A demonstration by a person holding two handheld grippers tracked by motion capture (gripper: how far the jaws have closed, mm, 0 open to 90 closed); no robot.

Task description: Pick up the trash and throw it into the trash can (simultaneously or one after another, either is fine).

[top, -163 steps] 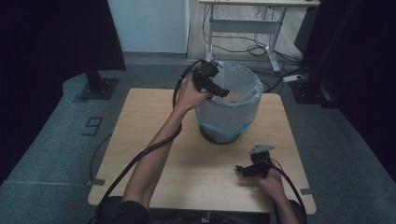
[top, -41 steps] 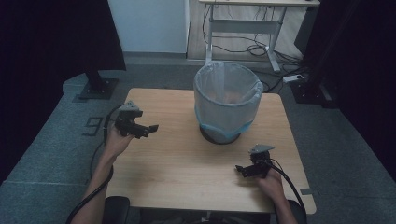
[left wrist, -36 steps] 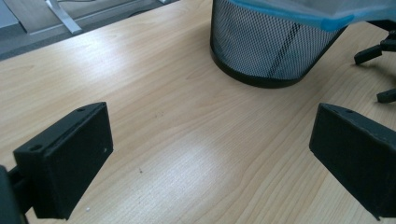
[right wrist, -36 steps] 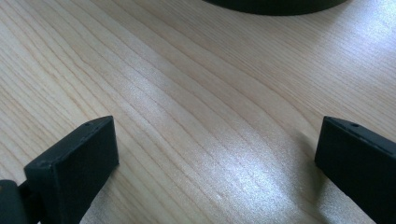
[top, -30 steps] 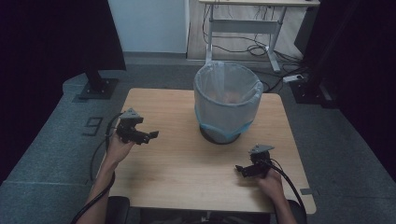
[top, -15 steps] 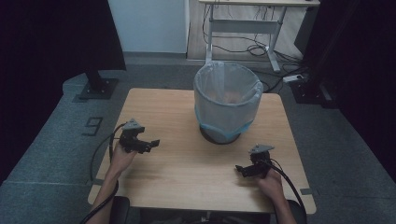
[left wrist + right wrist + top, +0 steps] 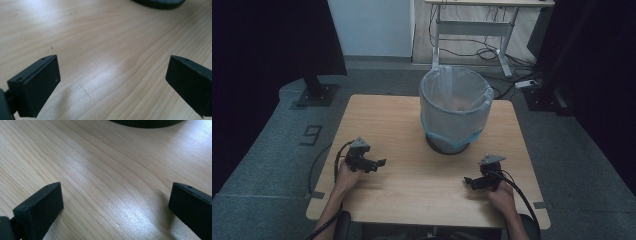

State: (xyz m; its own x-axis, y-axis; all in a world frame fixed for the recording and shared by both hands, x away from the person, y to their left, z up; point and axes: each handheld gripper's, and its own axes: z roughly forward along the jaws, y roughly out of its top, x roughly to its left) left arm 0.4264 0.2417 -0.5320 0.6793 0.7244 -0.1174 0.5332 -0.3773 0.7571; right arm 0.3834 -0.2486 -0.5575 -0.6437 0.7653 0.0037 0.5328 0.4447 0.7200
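A round bin lined with a clear plastic bag stands on the far middle of the wooden table. My left gripper rests low over the table's front left, jaws wide apart, nothing between them; in the left gripper view only bare wood lies between the jaws. My right gripper sits at the front right, also open and empty, with bare wood under it in the right gripper view. The bin's dark base shows at the top edge of the left gripper view, and the same dark base in the right one.
Something pale lies inside the bin, too dim to identify. Grey carpet surrounds the table. A desk frame with cables stands beyond it, and a black stand base sits at the far left.
My left gripper came away from the bin's rim, swept to the table's left side and drew back toward the front edge. The right gripper has stayed put.
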